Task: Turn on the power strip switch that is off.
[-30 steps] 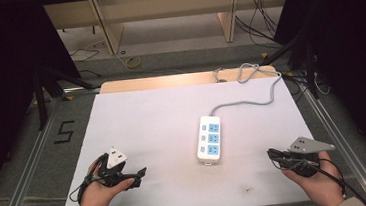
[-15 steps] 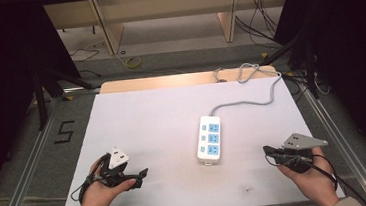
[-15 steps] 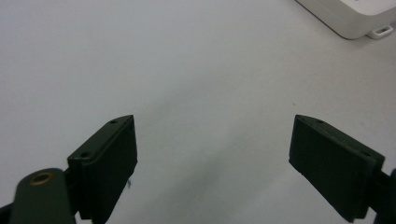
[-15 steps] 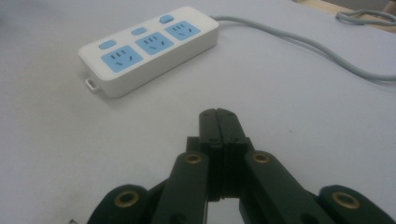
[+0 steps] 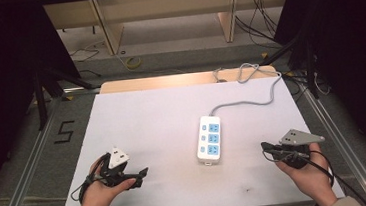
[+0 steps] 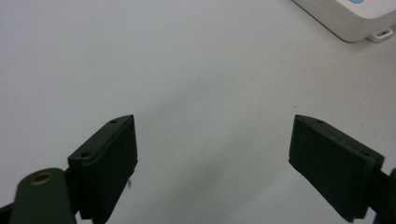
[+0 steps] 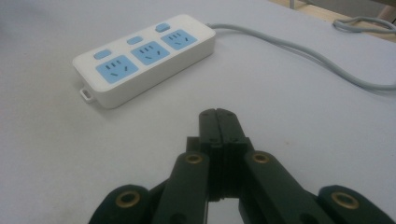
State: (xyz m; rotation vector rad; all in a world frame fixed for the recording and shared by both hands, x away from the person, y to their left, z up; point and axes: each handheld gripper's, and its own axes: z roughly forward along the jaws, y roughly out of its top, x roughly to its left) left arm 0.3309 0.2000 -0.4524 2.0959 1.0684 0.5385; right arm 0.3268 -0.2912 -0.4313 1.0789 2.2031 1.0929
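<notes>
One power strip (image 5: 209, 140) with three blue sockets lies right of centre on the table (image 5: 142, 121). Left tool (image 5: 139, 176) released, empty; right tool (image 5: 265, 149) clenched, empty, near strip.

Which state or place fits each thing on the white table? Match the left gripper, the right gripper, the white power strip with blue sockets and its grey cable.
1 left gripper
2 right gripper
3 white power strip with blue sockets
4 grey cable

a jaws shut, nothing between them
b runs to the table's far edge
c jaws wide open
d lies flat mid-table

1-c, 2-a, 3-d, 4-b
</notes>
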